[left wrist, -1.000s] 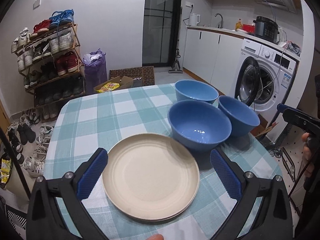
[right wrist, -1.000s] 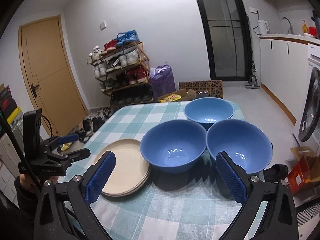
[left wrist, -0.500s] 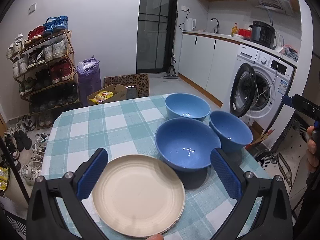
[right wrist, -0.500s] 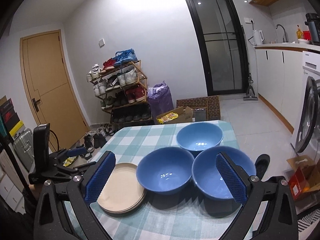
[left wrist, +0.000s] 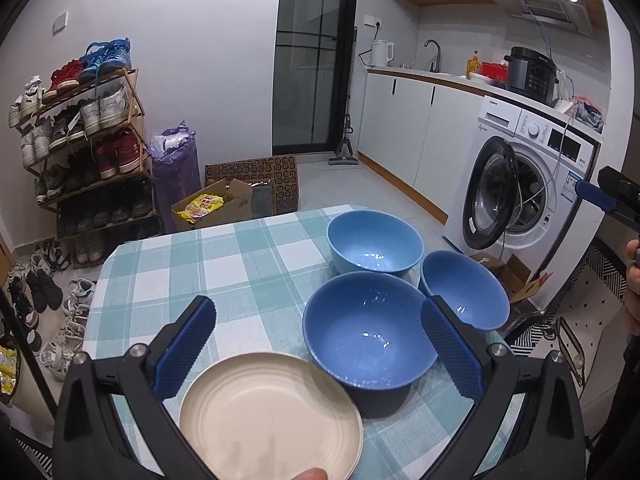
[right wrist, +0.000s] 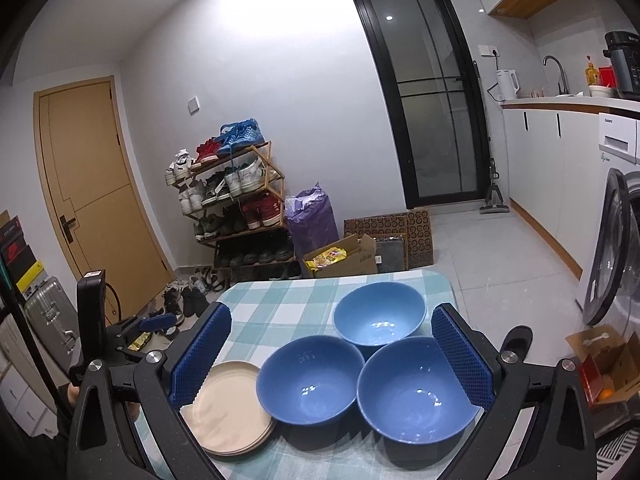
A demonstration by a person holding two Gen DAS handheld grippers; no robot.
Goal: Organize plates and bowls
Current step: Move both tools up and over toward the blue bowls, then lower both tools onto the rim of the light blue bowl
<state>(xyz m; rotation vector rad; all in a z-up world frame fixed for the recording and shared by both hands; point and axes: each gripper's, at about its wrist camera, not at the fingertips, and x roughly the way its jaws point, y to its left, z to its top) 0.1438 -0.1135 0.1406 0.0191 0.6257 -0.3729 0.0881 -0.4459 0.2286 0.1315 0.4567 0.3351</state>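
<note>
The table [left wrist: 224, 264], a rounded-corner top under a woven teal-and-white check cloth, carries everything; places below are told from its near edge. Three smooth, glossy round blue bowls sit upright, mouths up, clustered on its right half, rims touching or nearly so. The middle bowl [left wrist: 370, 328] is closest to the near edge; the right bowl [left wrist: 464, 284] sits beside it at the table's right side; the paler far bowl [left wrist: 376, 242] stands behind both, toward the far edge. In the right wrist view they read as middle [right wrist: 306, 380], right [right wrist: 416, 388] and far [right wrist: 378, 314].

A stack of flat, matte cream plates [left wrist: 270, 416], circular with a low raised rim, lies at the near edge, just left of the middle bowl; the same stack [right wrist: 228, 404] shows several layered rims.

The left gripper [left wrist: 316, 344] hangs over the near edge, ribbed blue pads wide apart, holding nothing. The right gripper [right wrist: 330, 354] hangs likewise, spread wide and empty.
</note>
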